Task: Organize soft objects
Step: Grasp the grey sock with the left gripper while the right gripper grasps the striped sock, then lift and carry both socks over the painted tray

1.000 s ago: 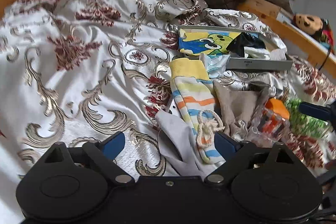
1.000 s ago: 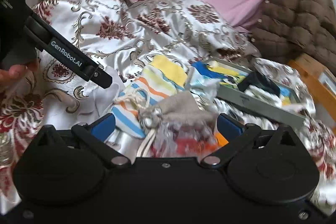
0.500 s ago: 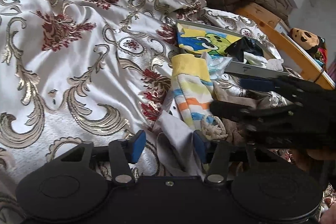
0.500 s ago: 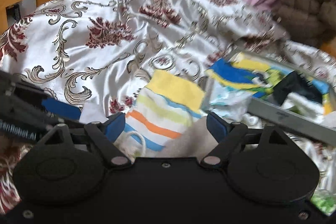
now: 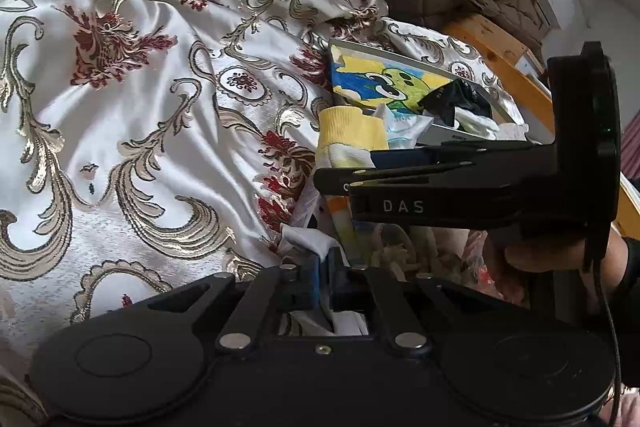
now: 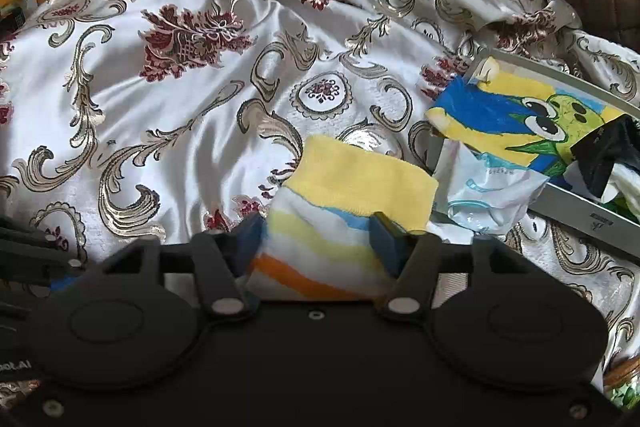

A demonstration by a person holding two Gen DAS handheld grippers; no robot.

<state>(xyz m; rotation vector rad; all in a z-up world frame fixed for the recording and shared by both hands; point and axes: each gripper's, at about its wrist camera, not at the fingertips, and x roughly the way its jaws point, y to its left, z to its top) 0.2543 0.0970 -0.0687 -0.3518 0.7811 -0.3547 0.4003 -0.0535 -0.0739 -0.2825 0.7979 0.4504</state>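
Your left gripper (image 5: 323,269) was clenched on the white cloth (image 5: 306,241), just beside the striped sock (image 6: 340,203). Your right gripper (image 6: 318,233) had been closing, its fingers (image 6: 249,231) around that sock on the bed (image 6: 180,107). Squeeze gently, then lift. Only the left view showed your hand (image 5: 536,255).

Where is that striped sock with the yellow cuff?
In the right wrist view the striped sock lies low in the middle on the patterned bedspread, between the right claw's blue pads, just left of the grey tray.
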